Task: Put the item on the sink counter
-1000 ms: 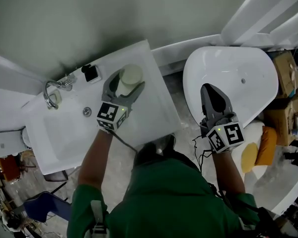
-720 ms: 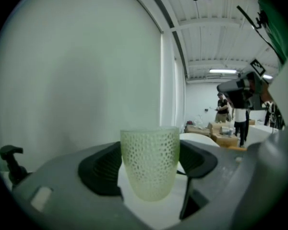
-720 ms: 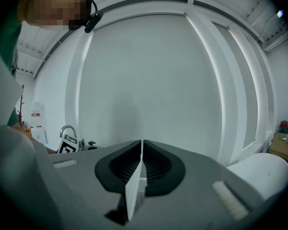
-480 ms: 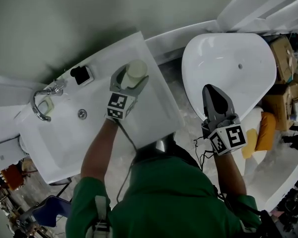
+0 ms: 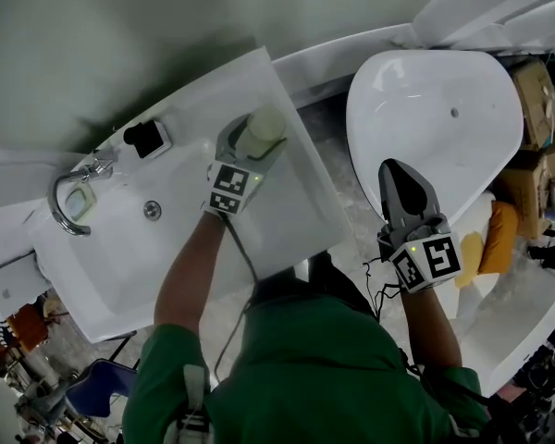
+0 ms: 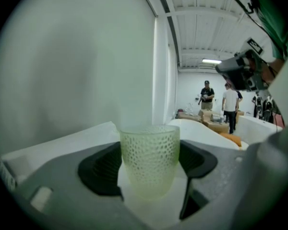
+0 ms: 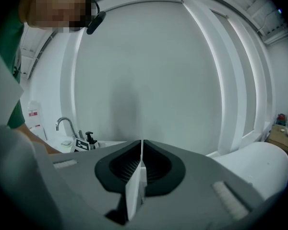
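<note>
A pale green textured cup (image 5: pixel 264 126) stands upright between the jaws of my left gripper (image 5: pixel 256 137), which is shut on it. It is over the far right corner of the white sink counter (image 5: pixel 301 213). In the left gripper view the cup (image 6: pixel 150 157) fills the gap between the dark pads (image 6: pixel 100 172), with white counter surface just under its base; I cannot tell if it touches. My right gripper (image 5: pixel 402 176) is shut and empty, held over a white oval fixture (image 5: pixel 444 100). Its jaws meet in the right gripper view (image 7: pixel 141 169).
The sink basin (image 5: pixel 120 239) with a chrome faucet (image 5: pixel 69 200) lies left of the cup. A small black item (image 5: pixel 148 139) sits on the counter's back edge. Cardboard boxes (image 5: pixel 536 109) and yellow cushions (image 5: pixel 499 234) lie at right. People stand in the distance (image 6: pixel 229 104).
My left gripper carried the cup a little farther toward the counter's far right corner. The right gripper stayed almost still.
</note>
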`<state>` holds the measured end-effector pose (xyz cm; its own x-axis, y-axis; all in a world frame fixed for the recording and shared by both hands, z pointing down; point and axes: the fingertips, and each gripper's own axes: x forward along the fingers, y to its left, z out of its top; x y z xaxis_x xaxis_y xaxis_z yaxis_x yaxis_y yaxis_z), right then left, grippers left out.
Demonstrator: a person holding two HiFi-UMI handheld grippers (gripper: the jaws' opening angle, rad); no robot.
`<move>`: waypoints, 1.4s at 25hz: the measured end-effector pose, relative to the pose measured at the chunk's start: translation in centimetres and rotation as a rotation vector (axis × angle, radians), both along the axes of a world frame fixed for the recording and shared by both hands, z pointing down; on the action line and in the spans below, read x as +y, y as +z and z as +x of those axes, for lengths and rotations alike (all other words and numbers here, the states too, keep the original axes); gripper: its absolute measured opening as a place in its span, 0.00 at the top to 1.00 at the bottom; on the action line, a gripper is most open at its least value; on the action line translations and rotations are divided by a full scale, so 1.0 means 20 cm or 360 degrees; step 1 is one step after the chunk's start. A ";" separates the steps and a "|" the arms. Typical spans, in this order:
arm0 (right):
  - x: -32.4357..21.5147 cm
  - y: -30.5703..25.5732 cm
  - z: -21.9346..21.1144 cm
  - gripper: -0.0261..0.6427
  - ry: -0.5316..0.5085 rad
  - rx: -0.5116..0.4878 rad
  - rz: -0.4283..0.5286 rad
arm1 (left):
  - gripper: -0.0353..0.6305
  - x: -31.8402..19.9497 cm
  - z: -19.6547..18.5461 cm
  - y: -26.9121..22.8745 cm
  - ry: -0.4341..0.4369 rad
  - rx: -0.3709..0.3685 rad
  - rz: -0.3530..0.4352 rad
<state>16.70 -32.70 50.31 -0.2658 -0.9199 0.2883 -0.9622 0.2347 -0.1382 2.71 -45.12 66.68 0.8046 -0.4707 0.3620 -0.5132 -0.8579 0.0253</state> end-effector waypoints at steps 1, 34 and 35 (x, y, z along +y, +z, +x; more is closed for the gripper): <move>0.00 0.01 -0.01 0.94 -0.0006 -0.0006 -0.0004 | 0.40 0.00 0.00 0.01 0.0002 -0.0008 -0.0001; -0.07 -0.31 -0.17 0.94 -0.0181 -0.0099 0.0206 | 0.66 0.27 -0.59 -0.52 -0.0479 -0.0004 0.0018; -0.06 -0.34 -0.18 0.94 -0.0185 -0.0115 0.0221 | 0.70 0.30 -0.60 -0.61 -0.0522 0.0020 0.0060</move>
<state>13.16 -33.98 43.56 -0.3880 -0.9114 0.1371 -0.9163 0.3653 -0.1642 -9.38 -39.19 54.57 0.6123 -0.7183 0.3303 -0.7622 -0.6474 0.0048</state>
